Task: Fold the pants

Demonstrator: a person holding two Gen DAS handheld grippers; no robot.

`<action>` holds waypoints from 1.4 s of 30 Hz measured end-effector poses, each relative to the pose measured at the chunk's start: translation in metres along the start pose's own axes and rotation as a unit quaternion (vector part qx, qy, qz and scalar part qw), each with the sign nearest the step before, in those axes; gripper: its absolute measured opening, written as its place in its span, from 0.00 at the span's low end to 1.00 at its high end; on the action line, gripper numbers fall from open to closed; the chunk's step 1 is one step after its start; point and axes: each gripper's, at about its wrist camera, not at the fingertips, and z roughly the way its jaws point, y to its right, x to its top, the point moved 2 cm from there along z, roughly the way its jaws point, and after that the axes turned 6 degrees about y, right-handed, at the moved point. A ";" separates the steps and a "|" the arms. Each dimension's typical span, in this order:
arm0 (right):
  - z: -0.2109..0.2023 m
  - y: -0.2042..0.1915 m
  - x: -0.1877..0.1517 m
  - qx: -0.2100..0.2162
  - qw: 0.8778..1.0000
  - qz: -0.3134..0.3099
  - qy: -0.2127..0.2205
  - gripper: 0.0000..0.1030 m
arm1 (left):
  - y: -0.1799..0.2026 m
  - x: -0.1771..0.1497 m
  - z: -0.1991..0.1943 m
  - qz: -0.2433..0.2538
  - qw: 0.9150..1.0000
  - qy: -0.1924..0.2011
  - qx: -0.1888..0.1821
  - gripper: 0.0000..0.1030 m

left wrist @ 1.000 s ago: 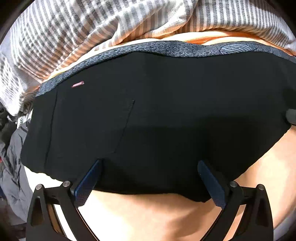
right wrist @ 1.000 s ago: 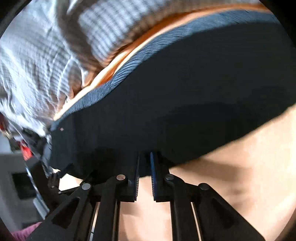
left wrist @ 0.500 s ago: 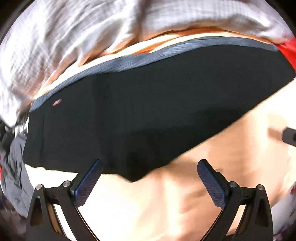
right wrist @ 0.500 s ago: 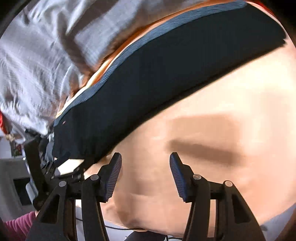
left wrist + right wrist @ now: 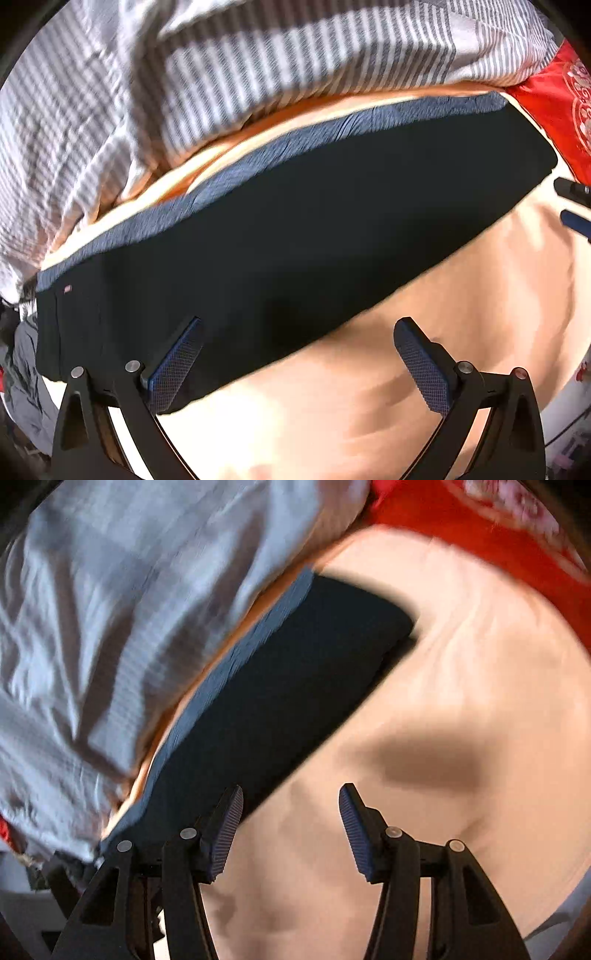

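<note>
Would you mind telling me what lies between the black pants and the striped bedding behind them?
In the left wrist view, a strip of peach sheet shows between the pants, along their blue-grey waistband, and the striped bedding.

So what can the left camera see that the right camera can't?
Only the left wrist view shows the tiny pink tag on the pants, the sharp grey stripes of the striped blanket, and the right tool poking in at the edge. Only the right wrist view shows the pants' short end. Both show the black pants, their blue waistband, the peach sheet and red cloth.
</note>
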 end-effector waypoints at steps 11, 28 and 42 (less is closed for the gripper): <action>0.027 0.026 0.076 -0.024 0.999 -0.028 0.031 0.52 | 0.058 0.037 0.003 -0.033 0.999 0.000 0.017 1.00; 0.043 0.085 0.059 0.164 0.976 0.139 0.027 0.57 | 0.085 0.059 0.002 -0.065 0.997 -0.002 0.036 1.00; 0.086 0.048 0.077 0.228 0.968 0.103 -0.037 0.38 | 0.053 0.125 0.035 -0.160 0.979 0.038 0.123 1.00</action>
